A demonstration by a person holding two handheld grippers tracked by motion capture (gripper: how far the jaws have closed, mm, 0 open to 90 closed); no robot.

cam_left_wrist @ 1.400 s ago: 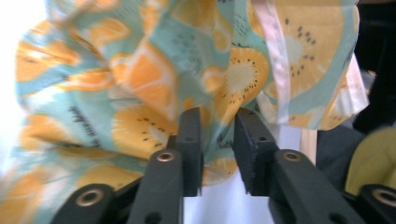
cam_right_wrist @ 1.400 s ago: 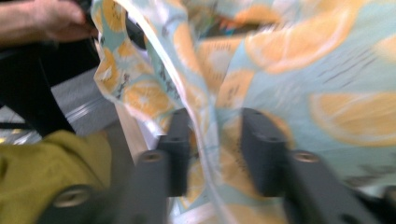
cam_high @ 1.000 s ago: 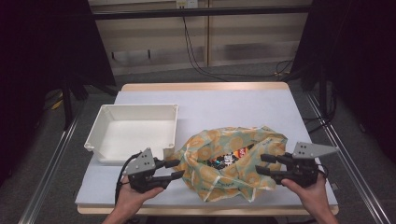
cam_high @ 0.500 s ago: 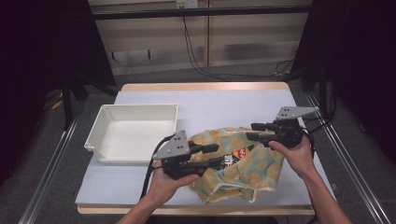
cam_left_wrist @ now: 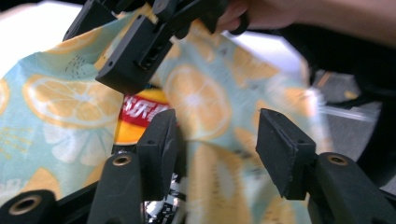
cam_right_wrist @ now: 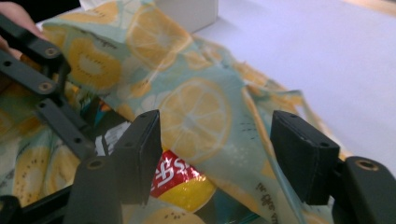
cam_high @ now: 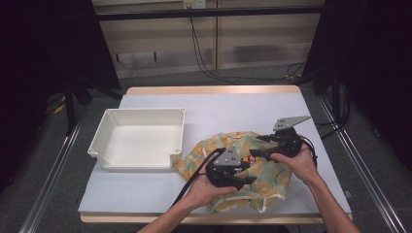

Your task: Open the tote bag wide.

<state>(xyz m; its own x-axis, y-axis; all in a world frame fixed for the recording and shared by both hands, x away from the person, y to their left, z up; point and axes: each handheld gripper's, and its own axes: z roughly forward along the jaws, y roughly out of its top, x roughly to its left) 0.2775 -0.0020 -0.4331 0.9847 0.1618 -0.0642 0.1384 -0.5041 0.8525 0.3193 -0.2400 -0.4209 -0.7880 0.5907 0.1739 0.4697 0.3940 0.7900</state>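
A cloth (cam_high: 243,170) printed with lemon slices lies bunched on the white table, folded over a red and yellow snack packet (cam_high: 250,158) that peeks out at its middle. My left gripper (cam_high: 248,174) is over the cloth's near side and points right. Its jaws have just been opening and now stand open (cam_left_wrist: 219,140) over the fabric (cam_left_wrist: 205,102), pads off it, with the packet (cam_left_wrist: 140,116) beside the left jaw. My right gripper (cam_high: 255,152) reaches in from the right. Its jaws, also just opened, are open (cam_right_wrist: 219,149) above the cloth (cam_right_wrist: 196,112) and packet (cam_right_wrist: 182,182).
A white rectangular tray (cam_high: 104,145) stands left of the cloth, close to its edge. The two grippers' tips are close together over the bundle. The table's front edge (cam_high: 145,218) lies just below the cloth. A black cable trails from my left gripper toward me.
Both hands came together from the cloth's outer sides to its middle, folding the fabric over the packet. Both pairs of jaws have opened and let the fabric go.
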